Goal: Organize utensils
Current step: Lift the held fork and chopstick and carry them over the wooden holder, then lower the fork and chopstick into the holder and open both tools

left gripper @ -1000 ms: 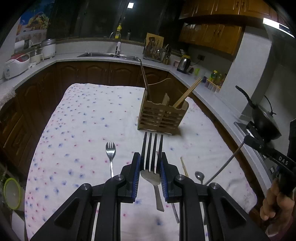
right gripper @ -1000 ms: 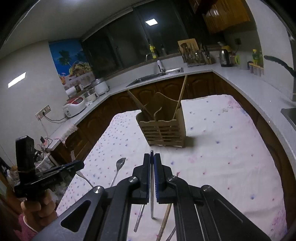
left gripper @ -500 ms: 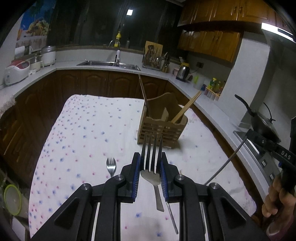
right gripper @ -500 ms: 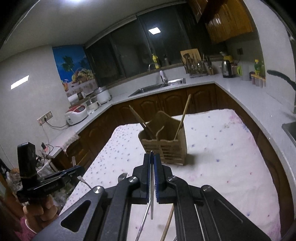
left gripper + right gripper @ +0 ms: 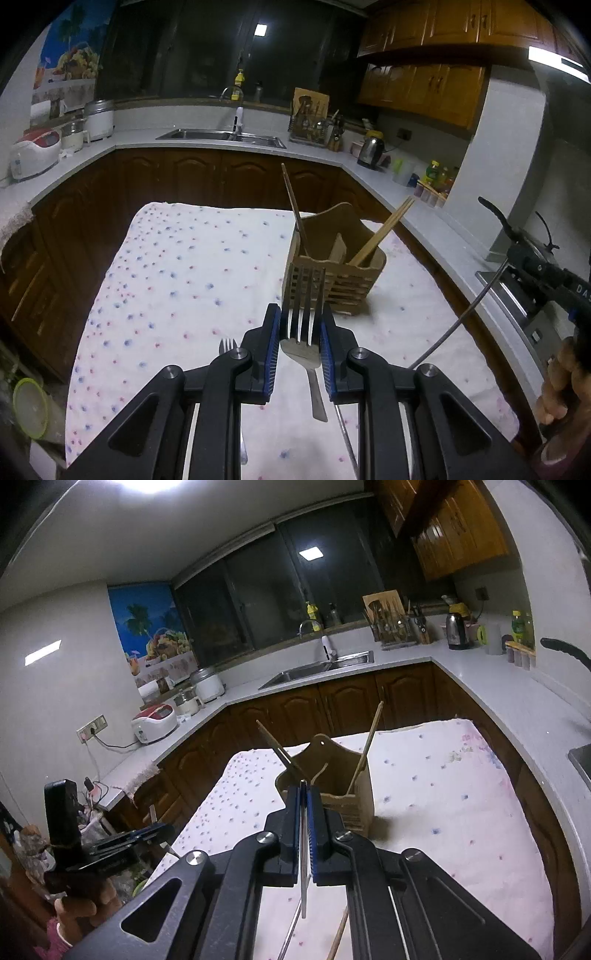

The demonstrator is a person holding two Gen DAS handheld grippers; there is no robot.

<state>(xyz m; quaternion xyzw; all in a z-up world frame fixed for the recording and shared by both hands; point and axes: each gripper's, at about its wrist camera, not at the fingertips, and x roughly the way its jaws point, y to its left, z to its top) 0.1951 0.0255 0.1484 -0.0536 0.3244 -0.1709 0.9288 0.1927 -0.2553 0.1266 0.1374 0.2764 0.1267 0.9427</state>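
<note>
My left gripper [image 5: 297, 325] is shut on a steel fork [image 5: 301, 306], tines forward, held above the cloth just short of the wooden utensil holder [image 5: 334, 266]. The holder has a long utensil and chopsticks [image 5: 380, 230] standing in it. My right gripper [image 5: 303, 801] is shut on a thin metal utensil handle [image 5: 303, 849], seen edge-on, in front of the holder [image 5: 332, 775]. That handle also shows in the left wrist view [image 5: 458, 321] below the right gripper [image 5: 543, 277]. A second fork [image 5: 227, 345] lies on the cloth behind my left finger.
The table carries a white cloth with coloured dots [image 5: 177, 273]. Another metal handle [image 5: 345, 439] and a wooden chopstick [image 5: 338, 938] lie on it near me. Counters with a sink [image 5: 221, 134], kettle [image 5: 369, 153] and a wok [image 5: 517, 236] surround the table.
Both grippers have risen and tilted up with their utensils still held; the holder sits lower and closer in both views. The spoon on the cloth has dropped out of sight.
</note>
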